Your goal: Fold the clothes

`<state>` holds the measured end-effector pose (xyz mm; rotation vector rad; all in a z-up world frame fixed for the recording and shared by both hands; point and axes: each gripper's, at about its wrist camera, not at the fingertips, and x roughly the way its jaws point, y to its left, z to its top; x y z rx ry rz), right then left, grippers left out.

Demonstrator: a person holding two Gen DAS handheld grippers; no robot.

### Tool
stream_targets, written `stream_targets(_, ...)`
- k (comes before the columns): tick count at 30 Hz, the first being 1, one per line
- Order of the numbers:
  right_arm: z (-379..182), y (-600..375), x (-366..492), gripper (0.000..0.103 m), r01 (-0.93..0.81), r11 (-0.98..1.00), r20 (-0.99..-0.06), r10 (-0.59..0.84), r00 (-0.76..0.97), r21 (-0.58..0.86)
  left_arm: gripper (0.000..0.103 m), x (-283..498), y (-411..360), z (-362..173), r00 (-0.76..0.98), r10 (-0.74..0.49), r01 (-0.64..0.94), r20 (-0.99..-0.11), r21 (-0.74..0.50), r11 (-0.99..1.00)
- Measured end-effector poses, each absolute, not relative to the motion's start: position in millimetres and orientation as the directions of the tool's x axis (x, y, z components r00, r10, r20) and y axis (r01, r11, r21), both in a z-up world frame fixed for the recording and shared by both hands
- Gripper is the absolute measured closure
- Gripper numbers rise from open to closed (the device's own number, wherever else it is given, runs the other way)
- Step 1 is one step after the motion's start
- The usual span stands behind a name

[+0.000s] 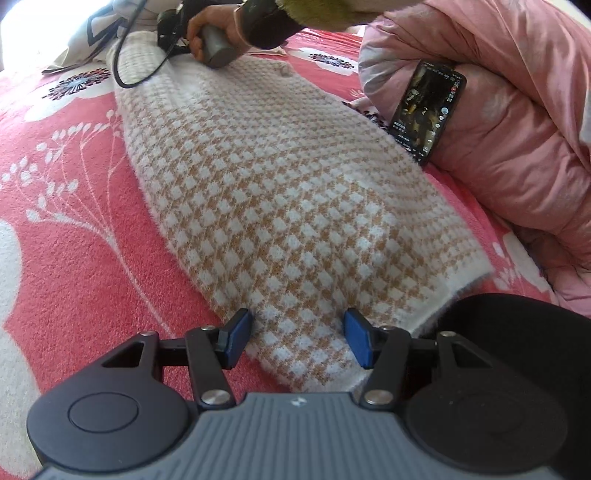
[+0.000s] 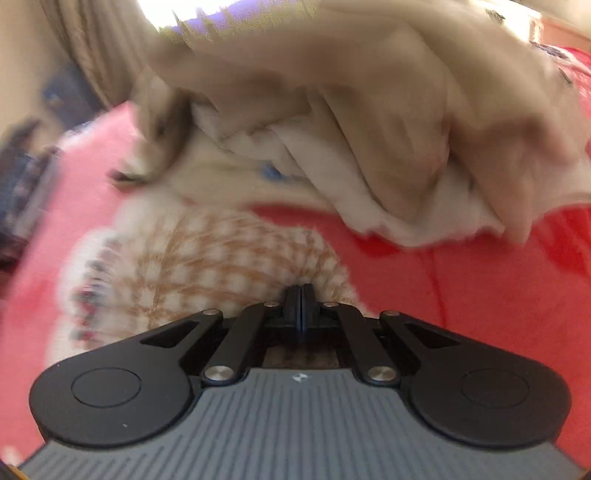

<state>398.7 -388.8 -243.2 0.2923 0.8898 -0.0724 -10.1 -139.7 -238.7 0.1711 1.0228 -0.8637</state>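
Observation:
A tan-and-white checked knit garment (image 1: 258,184) lies lengthwise on the red floral bedspread (image 1: 66,192). My left gripper (image 1: 295,332) is open at its near end. The blue pads (image 1: 238,332) stand on either side of a narrow strip of the knit without pressing it. At the garment's far end, a hand (image 1: 214,26) holds the grey handle (image 1: 218,51) of the other gripper. In the blurred right wrist view, my right gripper (image 2: 301,295) is shut just over the checked knit (image 2: 207,258). I see no fabric between its pads.
A phone (image 1: 428,110) with a lit screen leans against a pink quilt (image 1: 517,140) on the right. A heap of beige and white cloth (image 2: 369,129) lies beyond the garment's far end. A black cable (image 1: 122,66) loops over it. Something black (image 1: 517,332) is at the lower right.

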Motion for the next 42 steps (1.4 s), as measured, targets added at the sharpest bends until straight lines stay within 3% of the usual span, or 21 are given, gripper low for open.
stream_targets(3, -231, -386, 399, 0.103, 0.187, 0.959, -0.779, 0.050, 0.625, 0.212, 0.047, -11, -138, -239, 0.225, -0.552, 0.694, -0.803, -0.265, 0.669)
stream_targets(6, -193, -392, 378, 0.099, 0.143, 0.963, -0.714, 0.065, 0.697, 0.227, 0.047, -8, -137, -239, 0.211, -0.561, 0.686, -0.801, -0.287, 0.668)
stream_targets(10, -154, -382, 358, 0.099, 0.005, 0.951, -0.637, 0.204, 0.743, 0.310, 0.047, -8, -133, -240, 0.205, -0.572, 0.681, -0.794, -0.305, 0.666)
stream_targets(14, -190, -354, 401, 0.101, -0.041, 0.951, -0.706, 0.255, 0.661, 0.306, 0.047, -11, -132, -239, 0.210, -0.570, 0.682, -0.794, -0.299, 0.667)
stream_targets(17, -221, -355, 426, 0.103, 0.061, 0.952, -0.720, 0.184, 0.669, 0.300, 0.047, -13, -135, -239, 0.216, -0.561, 0.678, -0.799, -0.291, 0.675)
stream_targets(20, -211, -373, 426, 0.103, 0.126, 0.912, -0.728, 0.221, 0.649, 0.389, 0.047, -14, -138, -239, 0.217, -0.559, 0.674, -0.800, -0.292, 0.679)
stream_targets(24, -147, -380, 384, 0.098, -0.051, 0.896, -0.663, 0.363, 0.654, 0.441, 0.047, -15, -135, -240, 0.216, -0.572, 0.679, -0.791, -0.299, 0.671)
stream_targets(28, -113, -353, 318, 0.098, -0.346, 0.844, -0.736, 0.529, 0.421, 0.409, 0.047, -17, -133, -240, 0.223, -0.580, 0.685, -0.784, -0.297, 0.665)
stream_targets(31, -143, -327, 270, 0.098, -0.438, 0.831, -0.833, 0.485, 0.267, 0.343, 0.047, -18, -134, -239, 0.232, -0.574, 0.689, -0.785, -0.283, 0.667)
stream_targets(35, -222, -311, 228, 0.101, -0.414, 0.895, -0.909, 0.301, 0.287, 0.165, 0.047, -21, -139, -235, 0.241, -0.552, 0.699, -0.798, -0.252, 0.670)
stream_targets(38, -197, -335, 211, 0.100, -0.221, 0.942, -0.875, 0.321, 0.364, 0.253, 0.047, -21, -142, -230, 0.240, -0.534, 0.696, -0.811, -0.240, 0.677)
stream_targets(40, -160, -349, 176, 0.097, -0.230, 0.948, -0.843, 0.304, 0.444, 0.220, 0.047, -22, -144, -228, 0.241, -0.525, 0.694, -0.816, -0.234, 0.681)
stream_targets(42, -140, -364, 140, 0.096, -0.244, 0.931, -0.840, 0.353, 0.413, 0.271, 0.047, -22, -146, -227, 0.242, -0.517, 0.700, -0.821, -0.221, 0.679)
